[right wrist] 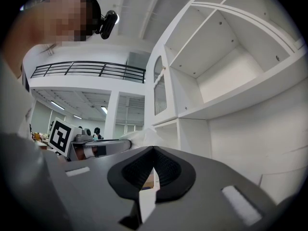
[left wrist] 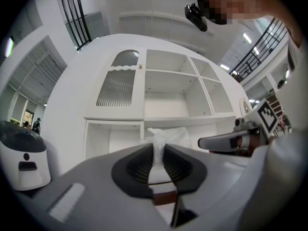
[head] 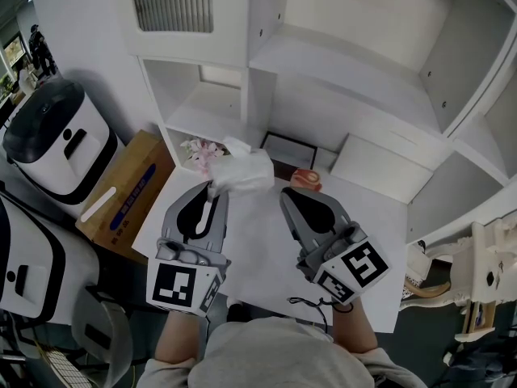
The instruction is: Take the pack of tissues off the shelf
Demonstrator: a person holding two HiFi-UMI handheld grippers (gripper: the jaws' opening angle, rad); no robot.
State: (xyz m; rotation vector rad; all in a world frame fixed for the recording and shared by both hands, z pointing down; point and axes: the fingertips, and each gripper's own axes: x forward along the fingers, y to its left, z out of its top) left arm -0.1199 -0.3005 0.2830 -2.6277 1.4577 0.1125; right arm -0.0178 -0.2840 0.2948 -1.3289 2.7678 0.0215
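Pulling tissues off the shelf, left-handed.

Holding the pack [head: 245, 172] in the left tongs [head: 216, 186], narrowed on its white wrapper, over the counter [head: 266, 249] just in front of the shelf [head: 339, 63]; with right tongs [head: 284, 194] pinched together on nothing beside it. Probably finishing the withdrawal: next, drawing back from the shelf without slackening the pinch. Farther, at the mouth of the shelf's low cubby, a flowered thing [head: 196, 149] touching the pack, perhaps part of it; nothing seen in the cubbies above.
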